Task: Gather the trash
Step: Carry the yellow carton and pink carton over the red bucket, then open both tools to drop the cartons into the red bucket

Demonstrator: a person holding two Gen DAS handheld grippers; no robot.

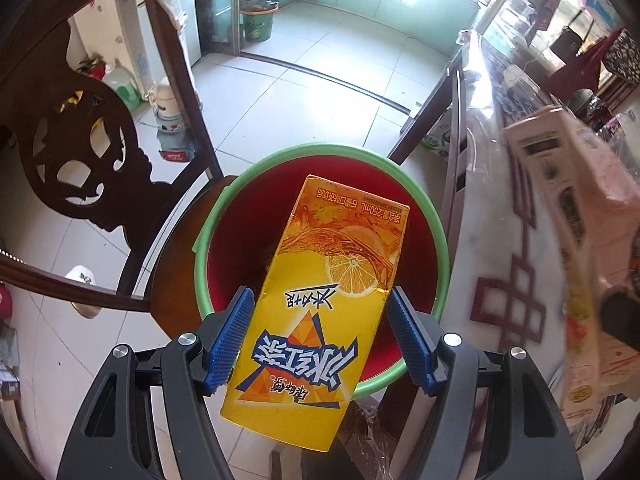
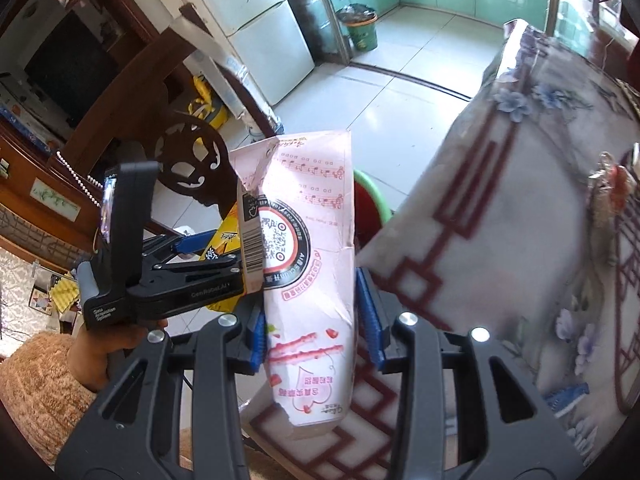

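Observation:
My left gripper is shut on a yellow iced-tea carton and holds it right above a red bin with a green rim that stands on a dark wooden chair. My right gripper is shut on a pink milk carton and holds it beside the table's edge. The pink carton also shows blurred at the right of the left wrist view. In the right wrist view the left gripper's body with the yellow carton is to the left, and the bin peeks out behind the pink carton.
A table with a white and red patterned cloth under clear plastic lies to the right; it also shows in the right wrist view. The carved chair back stands at left. A green waste bin and a fridge stand far off on the tiled floor.

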